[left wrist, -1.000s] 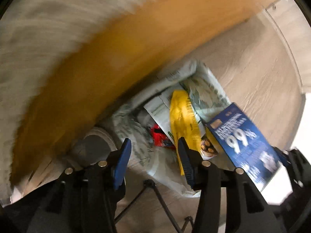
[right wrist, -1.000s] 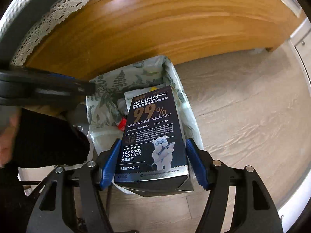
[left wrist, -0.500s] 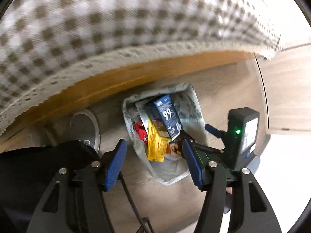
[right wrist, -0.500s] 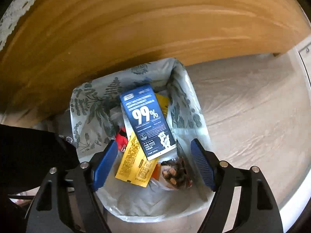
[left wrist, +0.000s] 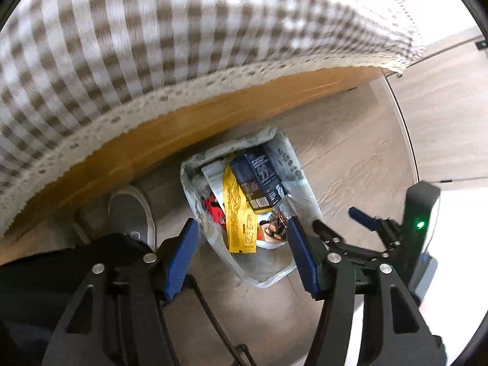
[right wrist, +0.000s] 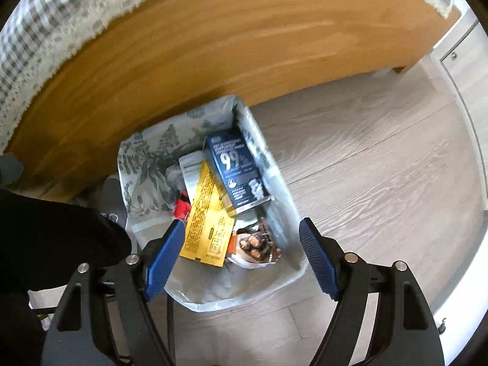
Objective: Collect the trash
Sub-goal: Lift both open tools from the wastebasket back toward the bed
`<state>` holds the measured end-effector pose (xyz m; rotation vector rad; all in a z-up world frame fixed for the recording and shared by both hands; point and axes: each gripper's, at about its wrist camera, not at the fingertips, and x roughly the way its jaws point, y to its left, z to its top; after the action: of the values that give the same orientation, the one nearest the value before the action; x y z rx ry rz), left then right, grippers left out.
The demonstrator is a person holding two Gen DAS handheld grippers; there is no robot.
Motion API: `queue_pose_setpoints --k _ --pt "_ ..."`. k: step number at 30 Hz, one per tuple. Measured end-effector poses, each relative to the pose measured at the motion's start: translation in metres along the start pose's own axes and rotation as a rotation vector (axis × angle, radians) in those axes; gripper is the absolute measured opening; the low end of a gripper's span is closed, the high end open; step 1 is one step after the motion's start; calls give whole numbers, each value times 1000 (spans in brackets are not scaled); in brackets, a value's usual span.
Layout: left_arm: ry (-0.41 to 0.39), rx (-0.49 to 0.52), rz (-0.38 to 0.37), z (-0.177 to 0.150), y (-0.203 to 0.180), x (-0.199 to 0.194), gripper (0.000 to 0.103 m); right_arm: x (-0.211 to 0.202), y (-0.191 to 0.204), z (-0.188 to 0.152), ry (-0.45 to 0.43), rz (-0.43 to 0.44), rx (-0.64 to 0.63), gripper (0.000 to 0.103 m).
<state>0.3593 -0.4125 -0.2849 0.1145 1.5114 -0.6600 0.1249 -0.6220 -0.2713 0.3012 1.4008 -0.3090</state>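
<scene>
Trash bag (right wrist: 146, 164) sits open on the floor against the bed frame, blue carton (right wrist: 235, 170) inside, both grippers (right wrist: 241, 253) (left wrist: 241, 253) spread empty above; the flimsy rim could sag and spill the yellow packet (right wrist: 207, 216).

Checked cloth (left wrist: 152, 45) overhanging wooden bed frame (right wrist: 228, 45); grey shoe (left wrist: 129, 210) on wood floor (right wrist: 381, 167).

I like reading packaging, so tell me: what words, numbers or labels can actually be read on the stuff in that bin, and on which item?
"99%": large white figures on the dark blue carton, lying in the lined trash bin.
Smaller white lines above and below the "99%": too blurred to read.
Yellow packet: dense black print and a small box symbol, unreadable.
Brown snack wrapper and red wrapper: no legible text.
</scene>
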Motion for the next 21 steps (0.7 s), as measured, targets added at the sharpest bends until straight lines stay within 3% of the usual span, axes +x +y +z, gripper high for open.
queue_pose_setpoints --k 5,7,9,13,14,16,18,21 --pt "-110 128 -122 -8 -10 -62 58 -46 6 12 -93 -29 1 74" --pt "-194 180 -145 -10 -2 -103 58 -64 12 19 -132 -35 -4 74" --pt "-331 177 -165 -11 24 -156 58 -83 22 28 -175 -32 -17 74" --pt "-543 95 -178 -13 96 -240 62 -114 54 48 -254 -19 -78 74" --pt "-621 60 -145 -16 126 -267 64 -122 66 53 -276 -12 -97 74" --pt "-700 -3 -98 -17 163 -293 66 -137 91 64 -324 13 -140 74" --pt "-788 -121 -63 -21 215 -318 67 -150 112 71 -364 27 -182 74" --pt "-857 -311 -7 -26 285 -336 71 -167 143 80 -400 46 -252 74"
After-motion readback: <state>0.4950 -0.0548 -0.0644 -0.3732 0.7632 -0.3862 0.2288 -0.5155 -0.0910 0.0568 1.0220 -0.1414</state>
